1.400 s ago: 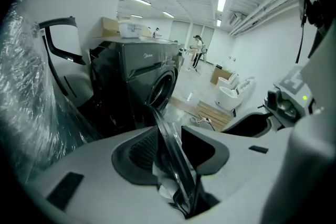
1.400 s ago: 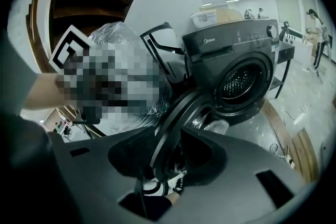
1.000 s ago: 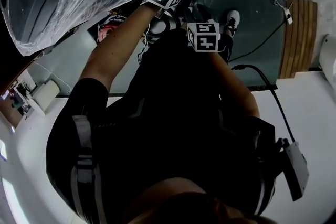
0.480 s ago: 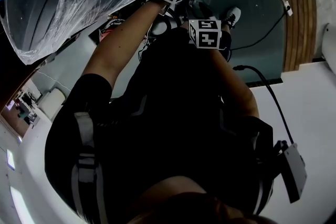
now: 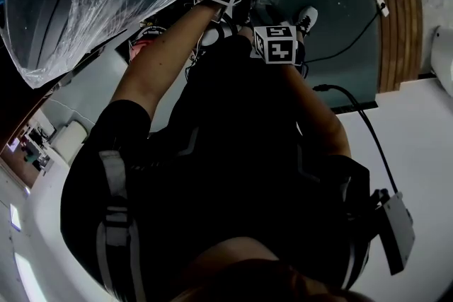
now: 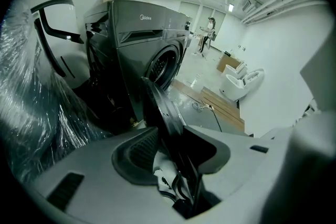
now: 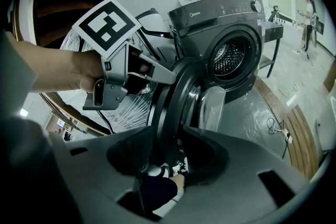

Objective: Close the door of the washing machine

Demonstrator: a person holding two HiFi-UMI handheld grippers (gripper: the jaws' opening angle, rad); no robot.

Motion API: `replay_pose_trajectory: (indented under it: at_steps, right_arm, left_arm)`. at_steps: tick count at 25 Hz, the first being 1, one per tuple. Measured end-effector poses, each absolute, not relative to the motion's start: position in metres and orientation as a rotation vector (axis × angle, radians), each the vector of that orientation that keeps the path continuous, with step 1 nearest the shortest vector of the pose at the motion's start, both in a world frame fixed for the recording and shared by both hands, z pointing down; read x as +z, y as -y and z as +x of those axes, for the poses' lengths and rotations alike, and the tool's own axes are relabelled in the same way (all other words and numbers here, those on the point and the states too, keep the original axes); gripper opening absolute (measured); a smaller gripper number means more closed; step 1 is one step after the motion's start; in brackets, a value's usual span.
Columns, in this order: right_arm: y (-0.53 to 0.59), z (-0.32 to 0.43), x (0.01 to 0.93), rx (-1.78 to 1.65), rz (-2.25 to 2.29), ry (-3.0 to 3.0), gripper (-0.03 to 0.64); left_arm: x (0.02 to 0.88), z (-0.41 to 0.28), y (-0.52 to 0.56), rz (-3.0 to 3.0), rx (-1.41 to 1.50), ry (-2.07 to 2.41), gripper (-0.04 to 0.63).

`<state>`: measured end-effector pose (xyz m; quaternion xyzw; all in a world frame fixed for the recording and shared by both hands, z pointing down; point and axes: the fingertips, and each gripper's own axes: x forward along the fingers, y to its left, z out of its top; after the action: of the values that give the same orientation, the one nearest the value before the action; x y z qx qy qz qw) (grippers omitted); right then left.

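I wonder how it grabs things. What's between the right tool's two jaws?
The dark rim of the washing machine's open door stands between the right tool's jaws. The right gripper view shows this.

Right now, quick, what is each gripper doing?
Left gripper: closed on the rim of the door.
Right gripper: closed on the same door's rim.
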<state>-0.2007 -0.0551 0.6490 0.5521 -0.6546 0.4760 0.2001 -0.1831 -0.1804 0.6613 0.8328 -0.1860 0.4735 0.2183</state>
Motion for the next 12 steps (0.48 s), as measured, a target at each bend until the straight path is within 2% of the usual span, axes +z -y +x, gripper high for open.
replay_pose_trajectory:
  at_steps: [12]
  right_arm:
    - [0.029, -0.14, 0.651, 1.336, 1.535, 1.802, 0.186]
  left_arm:
    - [0.659, -0.139, 0.155, 2.239, 1.292, 0.508, 0.158]
